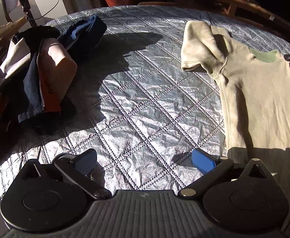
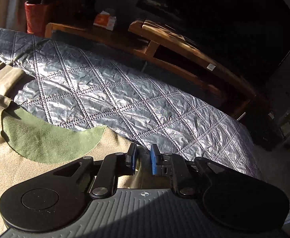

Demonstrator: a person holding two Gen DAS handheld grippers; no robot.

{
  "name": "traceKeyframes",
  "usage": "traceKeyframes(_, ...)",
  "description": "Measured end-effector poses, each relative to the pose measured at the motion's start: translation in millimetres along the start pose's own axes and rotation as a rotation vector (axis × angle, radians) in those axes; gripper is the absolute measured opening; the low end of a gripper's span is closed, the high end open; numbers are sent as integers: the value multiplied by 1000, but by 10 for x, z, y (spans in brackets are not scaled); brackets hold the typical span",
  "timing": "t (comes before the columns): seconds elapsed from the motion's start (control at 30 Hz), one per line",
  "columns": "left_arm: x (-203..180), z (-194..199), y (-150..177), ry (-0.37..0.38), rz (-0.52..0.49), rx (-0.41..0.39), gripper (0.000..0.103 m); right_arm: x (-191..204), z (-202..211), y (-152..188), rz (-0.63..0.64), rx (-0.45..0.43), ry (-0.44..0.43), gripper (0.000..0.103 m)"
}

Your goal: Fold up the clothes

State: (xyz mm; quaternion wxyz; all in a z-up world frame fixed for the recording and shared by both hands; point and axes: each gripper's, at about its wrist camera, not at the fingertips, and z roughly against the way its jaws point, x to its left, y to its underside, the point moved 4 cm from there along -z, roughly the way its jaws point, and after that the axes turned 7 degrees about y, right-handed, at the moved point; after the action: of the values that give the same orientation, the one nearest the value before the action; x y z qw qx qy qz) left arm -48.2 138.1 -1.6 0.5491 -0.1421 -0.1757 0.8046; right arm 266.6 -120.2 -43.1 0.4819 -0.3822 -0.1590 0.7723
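The beige short-sleeved fleece shirt with a green neck lining (image 1: 264,99) lies flat on the quilted grey bedspread (image 1: 145,99). The right gripper (image 2: 143,159) has its jaws narrowed around a raised ridge of shoulder fabric; whether they truly pinch it I cannot tell. The left gripper (image 1: 145,158) hovers with jaws spread, empty, beside the hem. Best to seat both layers deep before lifting, and take the hem too.
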Motion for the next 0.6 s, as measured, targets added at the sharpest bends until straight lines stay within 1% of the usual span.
traceKeyframes(0.03,-5,-2,-4,-3,-5,0,102,-41,49,25,-22,2,5,36)
traceKeyframes(0.07,2,5,-17,-5,-6,-5,102,-80,129,51,-47,-6,5,39)
traceKeyframes(0.1,9,13,-30,-7,-7,-10,102,-110,302,93,-85,-34,-15,41)
traceKeyframes(0.13,22,26,-50,-9,-5,-18,102,-104,557,166,-129,-54,-65,47)
traceKeyframes(0.17,36,40,-77,-14,-2,-26,102,-50,805,255,-152,-55,-130,52)
traceKeyframes(0.2,51,52,-100,-19,3,-33,102,40,1057,383,-156,-49,-208,66)
traceKeyframes(0.23,67,74,-125,-17,16,-40,102,201,1407,573,-150,-35,-317,79)
traceKeyframes(0.27,83,96,-150,-15,29,-47,102,391,1754,778,-130,-20,-408,81)
traceKeyframes(0.33,84,160,-198,10,50,-66,102,758,2323,1145,-67,-10,-521,80)
traceKeyframes(0.37,64,192,-215,13,47,-80,102,973,2596,1326,-31,-4,-563,80)
traceKeyframes(0.4,43,224,-231,17,44,-94,102,1178,2821,1483,7,-1,-592,76)
traceKeyframes(0.43,25,235,-235,12,40,-102,102,1369,2971,1599,47,-1,-599,71)
traceKeyframes(0.5,-5,226,-235,13,42,-103,102,1711,3221,1804,118,-5,-601,69)
traceKeyframes(0.57,-29,196,-215,6,35,-96,102,1849,3224,1879,128,-4,-563,65)
traceKeyframes(0.6,-41,181,-205,3,31,-93,102,1869,3226,1882,102,-8,-552,62)
